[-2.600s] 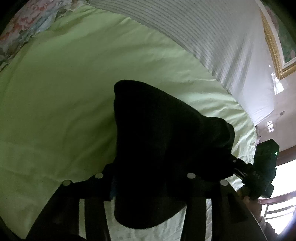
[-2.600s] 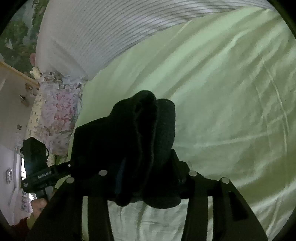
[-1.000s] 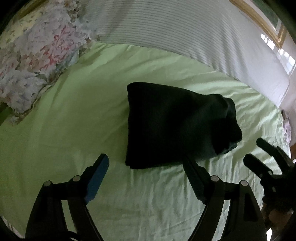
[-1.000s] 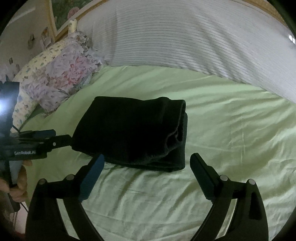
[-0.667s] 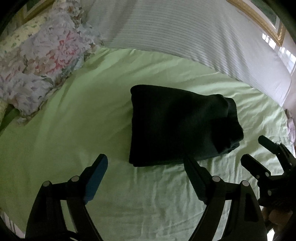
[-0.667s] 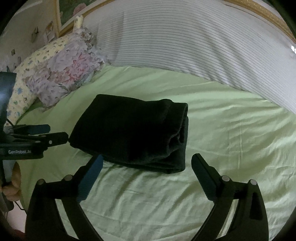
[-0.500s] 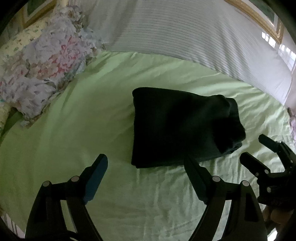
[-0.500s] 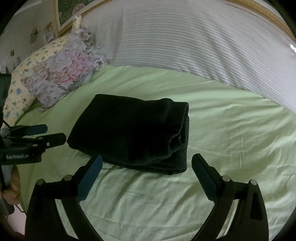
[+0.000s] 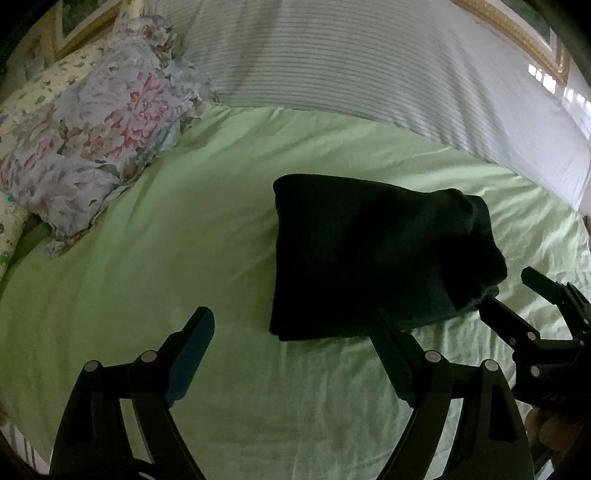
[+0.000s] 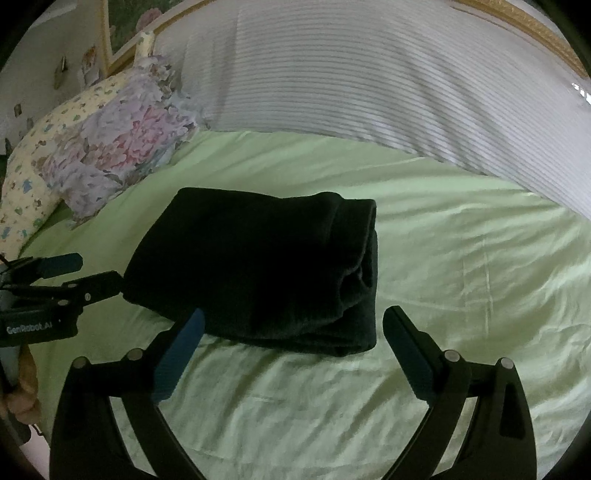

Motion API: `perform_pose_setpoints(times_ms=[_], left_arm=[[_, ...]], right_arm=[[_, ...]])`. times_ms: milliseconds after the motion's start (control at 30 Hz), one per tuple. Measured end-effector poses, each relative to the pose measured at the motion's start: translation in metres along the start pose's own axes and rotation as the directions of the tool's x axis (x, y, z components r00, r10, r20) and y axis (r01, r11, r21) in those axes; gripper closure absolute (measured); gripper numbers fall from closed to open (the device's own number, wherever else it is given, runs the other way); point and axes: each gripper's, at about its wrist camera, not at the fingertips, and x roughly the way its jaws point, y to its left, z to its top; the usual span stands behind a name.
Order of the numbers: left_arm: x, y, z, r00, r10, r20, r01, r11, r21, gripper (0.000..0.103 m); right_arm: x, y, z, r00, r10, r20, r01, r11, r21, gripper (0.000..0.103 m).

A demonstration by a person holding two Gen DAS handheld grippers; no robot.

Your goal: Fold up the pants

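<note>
A floral pillow (image 9: 92, 147) lies on the green sheet (image 9: 147, 258), beside a striped white cover (image 10: 369, 81).

Green bedsheet (image 9: 184, 229), floral pillow (image 9: 99, 122), striped white bedding (image 10: 369, 85), gilt picture frame (image 10: 524, 18)

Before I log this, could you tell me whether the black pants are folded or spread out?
Folded: the black pants lie as a compact layered bundle on the green sheet.
</note>
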Motion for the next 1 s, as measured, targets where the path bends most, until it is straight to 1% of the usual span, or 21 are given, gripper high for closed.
perform_pose_setpoints(times_ms=[267, 500, 867, 1000], left_arm=[[0.0047, -0.0004, -0.0027, 1.000, -0.004, 0.009, 0.004, 1.000, 0.009, 0.016], [0.0054, -0.0005, -0.0031, 1.000, -0.005, 0.012, 0.005, 1.000, -0.002, 0.015], [0.0053, -0.0007, -0.0027, 1.000, -0.011, 0.016, 0.011, 1.000, -0.005, 0.014], [0.0011, 0.0000, -0.0025, 0.999, -0.013, 0.032, 0.013, 1.000, -0.007, 0.014]], right_arm=[[0.0040, -0.0006, -0.0027, 1.000, 0.006, 0.012, -0.006, 1.000, 0.018, 0.006], [0.0040, -0.0015, -0.0031, 1.000, 0.003, 0.016, -0.003, 0.999, 0.034, 0.006], [0.0005, 0.0015, -0.0054, 1.000, 0.017, 0.027, -0.018, 0.999, 0.036, 0.006], [-0.0016, 0.0037, -0.0050, 0.999, 0.022, 0.030, -0.023, 0.999, 0.030, 0.006]])
